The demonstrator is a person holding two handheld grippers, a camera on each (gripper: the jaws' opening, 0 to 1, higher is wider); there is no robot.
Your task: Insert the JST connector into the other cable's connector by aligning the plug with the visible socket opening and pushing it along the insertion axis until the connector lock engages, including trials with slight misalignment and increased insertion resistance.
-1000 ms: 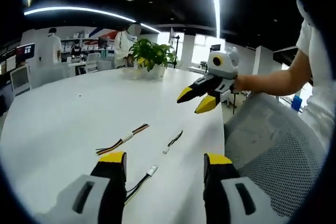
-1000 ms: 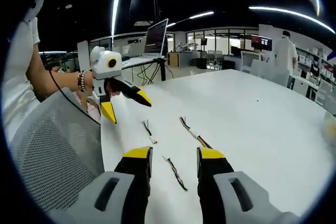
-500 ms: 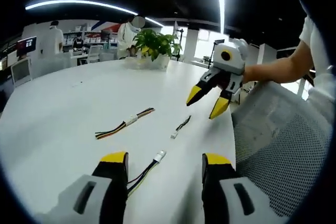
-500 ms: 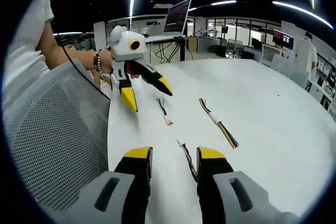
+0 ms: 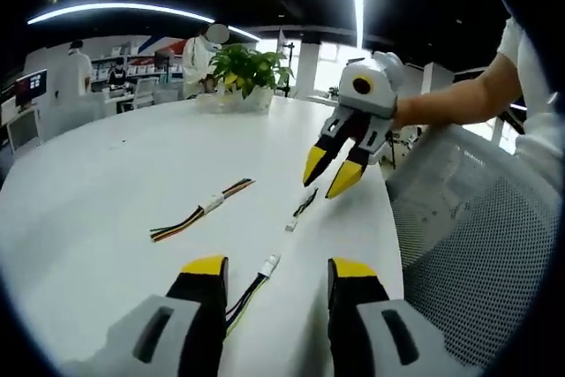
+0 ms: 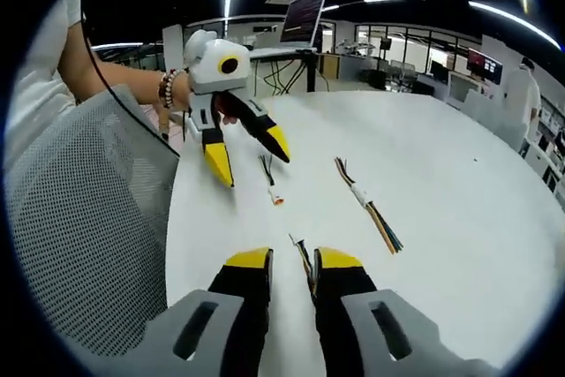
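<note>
Left gripper view: white table (image 5: 106,174) bearing three loose cable pieces. Longest, a multicoloured cable (image 5: 201,209) with a white joint mid-length, lying well left of the others. Next, a yellow-and-black cable with white JST connector (image 5: 269,263) at its tip, lying between the jaws of the left gripper (image 5: 275,269), jaws parted, nothing clasped. Smallest, a short dark cable (image 5: 298,210) ending in a white plug, just beneath the right gripper (image 5: 327,174), hovering above the table, jaws slightly apart, empty. Right gripper view: right gripper (image 6: 292,261) nearly closed over a thin wire end (image 6: 303,258); contact cannot be told. No legible labels or writing on cables or connectors.
</note>
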